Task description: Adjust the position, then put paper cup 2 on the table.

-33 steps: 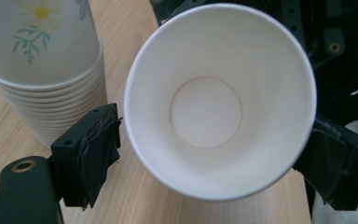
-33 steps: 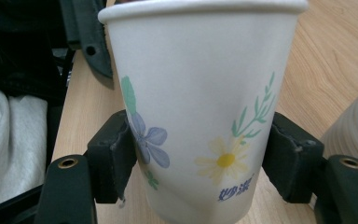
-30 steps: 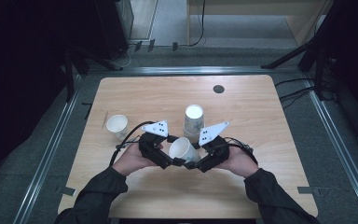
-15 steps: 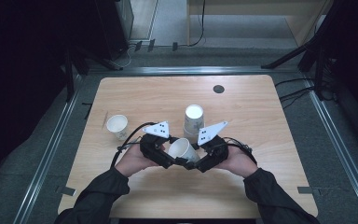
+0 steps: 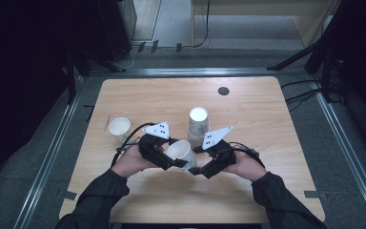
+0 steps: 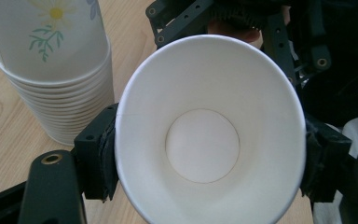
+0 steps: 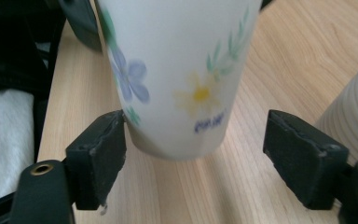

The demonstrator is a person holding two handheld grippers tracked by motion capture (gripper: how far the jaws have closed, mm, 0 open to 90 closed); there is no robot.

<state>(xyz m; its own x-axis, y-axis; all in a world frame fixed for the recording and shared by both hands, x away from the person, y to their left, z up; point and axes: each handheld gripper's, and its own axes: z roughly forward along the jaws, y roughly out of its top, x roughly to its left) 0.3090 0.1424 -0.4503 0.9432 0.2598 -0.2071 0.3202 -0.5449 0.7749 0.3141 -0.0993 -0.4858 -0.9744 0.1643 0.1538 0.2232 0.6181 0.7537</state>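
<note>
Paper cup [image 5: 181,151] sits just below centre of the high view, between the two hands, tilted with its open mouth toward the left claw [image 5: 174,161]. In the left gripper view the cup [image 6: 209,135] shows its white inside and round bottom; both black pads press on the rim from either side, so the left claw is clamped on the cup, having just been closing on it. Right claw [image 5: 198,168] is at the cup's base end. In the right gripper view the cup [image 7: 177,79], printed with a blue and a yellow flower, hangs between the jaws above the desk [image 7: 279,56]; the left-hand pad touches or nearly touches the wall, the right-hand pad stands well apart, so this claw is wide and not gripping, its jaws having just been opening. Stack of upturned cups [image 5: 198,125] stands just above the hands at frame centre. A single cup [image 5: 119,128] stands upright at centre left of the desk [image 5: 267,124].
</note>
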